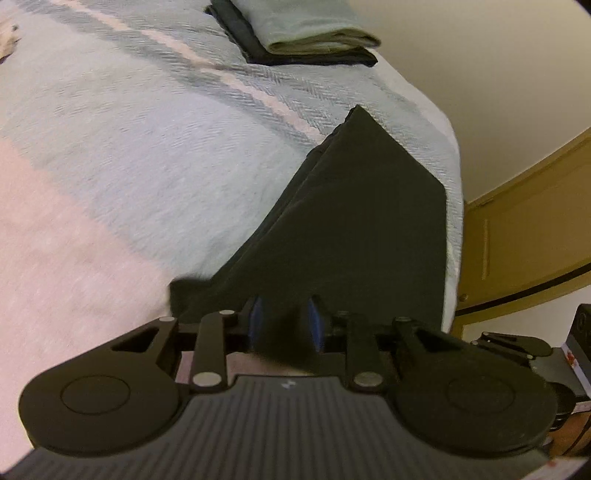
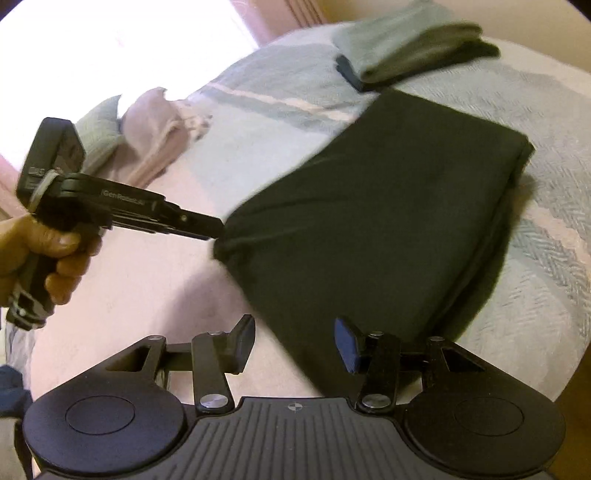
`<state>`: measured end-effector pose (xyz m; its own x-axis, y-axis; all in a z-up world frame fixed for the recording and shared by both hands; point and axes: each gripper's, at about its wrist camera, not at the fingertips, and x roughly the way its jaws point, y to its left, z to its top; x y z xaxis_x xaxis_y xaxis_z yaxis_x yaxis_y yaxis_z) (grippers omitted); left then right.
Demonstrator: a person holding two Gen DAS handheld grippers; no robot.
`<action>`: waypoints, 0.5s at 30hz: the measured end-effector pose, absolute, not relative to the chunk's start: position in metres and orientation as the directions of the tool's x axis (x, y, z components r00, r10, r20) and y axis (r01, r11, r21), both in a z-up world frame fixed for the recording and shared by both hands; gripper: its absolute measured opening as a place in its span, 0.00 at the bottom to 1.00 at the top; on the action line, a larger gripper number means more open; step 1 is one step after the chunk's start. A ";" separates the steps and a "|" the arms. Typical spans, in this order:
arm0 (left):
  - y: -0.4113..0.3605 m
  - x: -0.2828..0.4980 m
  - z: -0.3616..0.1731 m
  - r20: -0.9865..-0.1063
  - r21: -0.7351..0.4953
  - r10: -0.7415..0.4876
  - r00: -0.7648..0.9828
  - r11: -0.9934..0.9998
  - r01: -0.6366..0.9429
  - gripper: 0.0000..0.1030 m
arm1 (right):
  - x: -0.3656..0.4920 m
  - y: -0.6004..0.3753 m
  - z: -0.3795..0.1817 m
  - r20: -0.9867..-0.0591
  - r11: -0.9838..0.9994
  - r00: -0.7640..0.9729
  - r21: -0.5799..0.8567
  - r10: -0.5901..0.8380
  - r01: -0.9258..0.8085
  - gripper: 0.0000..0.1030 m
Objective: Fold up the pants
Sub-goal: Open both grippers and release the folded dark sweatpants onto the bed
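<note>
Spread over the bed (image 2: 177, 266), a pale pink-and-blue woven blanket carries our work. Our left tongs (image 1: 284, 325) pinch a corner of the folded black fabric pants (image 2: 369, 206); our right tongs (image 2: 295, 343) gape empty just beside them. Folded clothes (image 2: 413, 48) lie beyond.

blanket (image 1: 129, 122): pale blue with pink stripes, covers the bed | folded clothes (image 1: 295, 33): stacked at blanket's far edge | pink cloth (image 2: 155, 129): crumpled on blanket | wooden door (image 1: 524, 236): beyond blanket's edge
</note>
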<state>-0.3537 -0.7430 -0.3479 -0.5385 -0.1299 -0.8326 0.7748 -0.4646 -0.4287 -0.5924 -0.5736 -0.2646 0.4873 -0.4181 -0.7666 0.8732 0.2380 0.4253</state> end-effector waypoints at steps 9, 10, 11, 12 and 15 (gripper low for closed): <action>-0.774 -0.378 -0.352 -0.877 -0.355 -0.174 -0.448 -0.394 0.848 0.21 | -0.664 -0.658 -0.232 -0.748 0.264 0.479 0.400 -0.459 0.878 0.43; -0.777 -0.380 -0.351 -0.879 -0.356 -0.175 -0.443 -0.378 0.855 0.21 | -0.672 -0.677 -0.235 -0.747 0.260 0.476 0.398 -0.465 0.880 0.43; -0.780 -0.383 -0.353 -0.884 -0.354 -0.172 -0.435 -0.362 0.862 0.21 | -0.680 -0.696 -0.242 -0.753 0.260 0.464 0.384 -0.467 0.886 0.43; -0.785 -0.388 -0.358 -0.893 -0.342 -0.168 -0.417 -0.348 0.873 0.21 | -0.684 -0.712 -0.251 -0.766 0.259 0.443 0.361 -0.465 0.896 0.43; -0.793 -0.398 -0.379 -0.916 -0.314 -0.144 -0.373 -0.320 0.894 0.31 | -0.700 -0.749 -0.284 -0.819 0.273 0.425 0.339 -0.385 0.900 0.42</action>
